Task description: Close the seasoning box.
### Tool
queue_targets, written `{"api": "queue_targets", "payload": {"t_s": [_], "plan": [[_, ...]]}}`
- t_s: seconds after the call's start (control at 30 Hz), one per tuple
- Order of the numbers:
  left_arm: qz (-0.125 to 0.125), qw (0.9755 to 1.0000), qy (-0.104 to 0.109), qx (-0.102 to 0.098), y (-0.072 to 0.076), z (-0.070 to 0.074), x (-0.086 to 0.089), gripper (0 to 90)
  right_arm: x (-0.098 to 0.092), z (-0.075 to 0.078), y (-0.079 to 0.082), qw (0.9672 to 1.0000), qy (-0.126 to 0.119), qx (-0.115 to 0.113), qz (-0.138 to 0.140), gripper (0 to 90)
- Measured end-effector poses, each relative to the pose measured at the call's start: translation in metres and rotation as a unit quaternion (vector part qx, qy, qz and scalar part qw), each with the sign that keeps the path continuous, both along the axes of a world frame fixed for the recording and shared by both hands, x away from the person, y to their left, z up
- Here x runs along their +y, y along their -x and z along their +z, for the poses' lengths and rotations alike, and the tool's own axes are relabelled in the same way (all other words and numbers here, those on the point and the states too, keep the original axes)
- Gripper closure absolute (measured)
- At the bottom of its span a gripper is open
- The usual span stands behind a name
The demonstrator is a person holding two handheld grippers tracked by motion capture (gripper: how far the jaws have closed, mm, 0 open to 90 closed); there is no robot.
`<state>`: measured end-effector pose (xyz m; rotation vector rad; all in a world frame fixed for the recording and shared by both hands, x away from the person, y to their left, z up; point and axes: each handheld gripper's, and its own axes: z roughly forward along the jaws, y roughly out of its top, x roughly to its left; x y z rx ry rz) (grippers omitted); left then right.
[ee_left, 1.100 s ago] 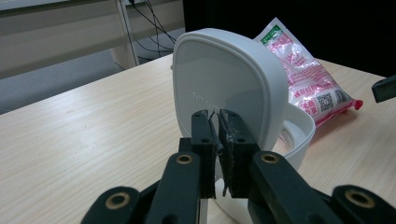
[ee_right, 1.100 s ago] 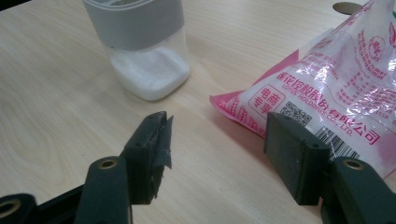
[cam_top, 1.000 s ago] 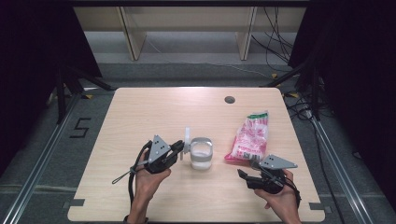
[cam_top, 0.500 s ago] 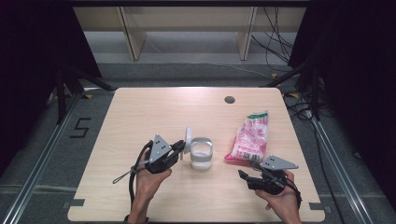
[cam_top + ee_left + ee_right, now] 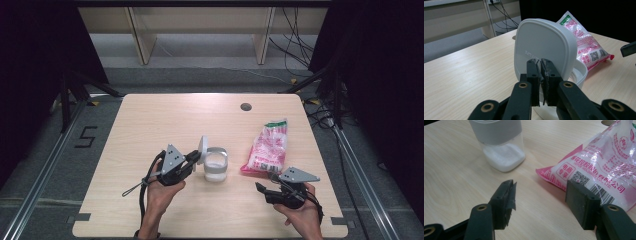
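The lid (image 5: 544, 47) stands tilted up over its clear container (image 5: 216, 166) at mid-bench, my left tongs (image 5: 540, 67) pinched on its edge. I judge I'm opening it; next comes swinging it clear. My right tongs (image 5: 539, 202) gape near the pink bag (image 5: 599, 167).

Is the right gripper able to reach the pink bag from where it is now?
Probably yes. The right gripper is open, the pink bag lies just ahead of it, and bare table is between them.
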<state>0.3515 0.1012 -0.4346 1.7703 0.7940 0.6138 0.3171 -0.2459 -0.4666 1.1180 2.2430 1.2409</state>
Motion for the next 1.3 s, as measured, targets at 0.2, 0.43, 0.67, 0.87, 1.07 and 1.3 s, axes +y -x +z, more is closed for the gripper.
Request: {"api": "queue_targets", "payload": {"t_s": [0.2,0.43,0.67,0.87,1.07,1.3], "plan": [[-0.004,1.0000,-0.005,-0.003,0.000,0.002,-0.004,84.4,0.000,0.000,0.000,1.0000,0.000,0.000,0.000,40.9],[-0.014,0.9997,-0.013,-0.018,-0.001,0.002,-0.008,84.2,0.000,0.000,0.002,1.0000,-0.001,-0.003,-0.002,40.9],[-0.034,0.9994,-0.001,-0.004,0.003,0.001,-0.006,72.3,-0.001,-0.001,0.002,1.0000,-0.003,-0.005,0.000,40.9],[-0.044,0.9989,0.011,0.006,0.010,0.001,-0.005,54.7,0.000,0.000,0.004,0.9999,-0.010,-0.001,-0.006,40.9],[-0.053,0.9984,0.016,0.012,0.016,0.000,-0.005,40.0,-0.001,-0.001,0.005,1.0000,-0.009,-0.001,0.002,39.8],[-0.044,0.9988,0.020,0.008,0.021,-0.004,0.001,31.8,-0.001,-0.002,0.005,0.9996,-0.027,0.002,0.005,37.1]]}}
